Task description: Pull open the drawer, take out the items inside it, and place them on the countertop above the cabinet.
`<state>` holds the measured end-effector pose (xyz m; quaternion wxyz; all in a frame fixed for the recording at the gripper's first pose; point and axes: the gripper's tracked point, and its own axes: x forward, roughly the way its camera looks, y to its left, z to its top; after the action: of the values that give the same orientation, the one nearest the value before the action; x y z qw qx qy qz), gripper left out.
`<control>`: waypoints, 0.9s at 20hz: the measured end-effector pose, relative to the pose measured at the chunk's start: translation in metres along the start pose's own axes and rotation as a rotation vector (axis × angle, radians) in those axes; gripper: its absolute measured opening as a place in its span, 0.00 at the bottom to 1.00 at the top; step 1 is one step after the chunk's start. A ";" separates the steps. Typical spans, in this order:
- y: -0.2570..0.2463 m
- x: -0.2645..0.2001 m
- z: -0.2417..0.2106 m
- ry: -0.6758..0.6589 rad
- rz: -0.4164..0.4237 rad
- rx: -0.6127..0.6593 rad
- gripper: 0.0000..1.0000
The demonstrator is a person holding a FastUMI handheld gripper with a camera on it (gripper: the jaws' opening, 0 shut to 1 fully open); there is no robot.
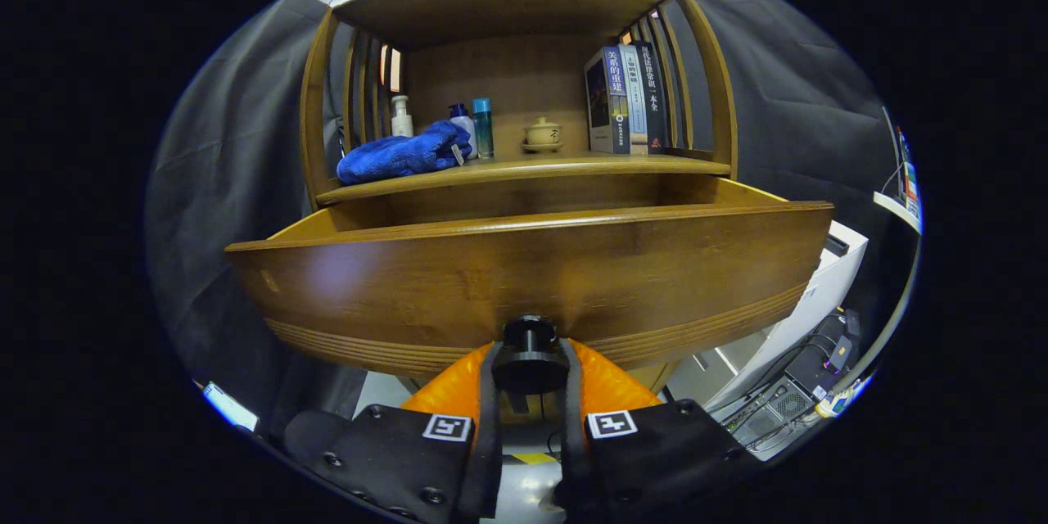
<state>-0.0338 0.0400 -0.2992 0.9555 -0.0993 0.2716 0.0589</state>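
A brown wooden drawer (524, 278) stands pulled out of the cabinet toward me, its front panel close ahead of my fingers. My gripper (530, 368) is shut on the drawer's round dark knob (530, 352), one finger on each side of it. The drawer's inside is hidden behind its front panel. Above it runs the wooden countertop (573, 166), where a blue towel (403, 154) lies at the left.
On the countertop behind the towel stand a white pump bottle (401, 116) and two small bottles (483, 128). A lidded ceramic cup (542, 133) sits mid-shelf and several books (626, 98) stand at the right. A white cabinet (827, 278) and cables (786, 393) lie to the right.
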 end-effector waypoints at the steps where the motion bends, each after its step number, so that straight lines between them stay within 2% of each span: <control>1: 0.000 -0.002 -0.001 0.002 -0.003 0.003 0.38; 18: 0.001 -0.046 -0.024 0.052 -0.028 -0.010 0.38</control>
<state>-0.0852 0.0331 -0.2949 0.9484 -0.1091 0.2945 0.0442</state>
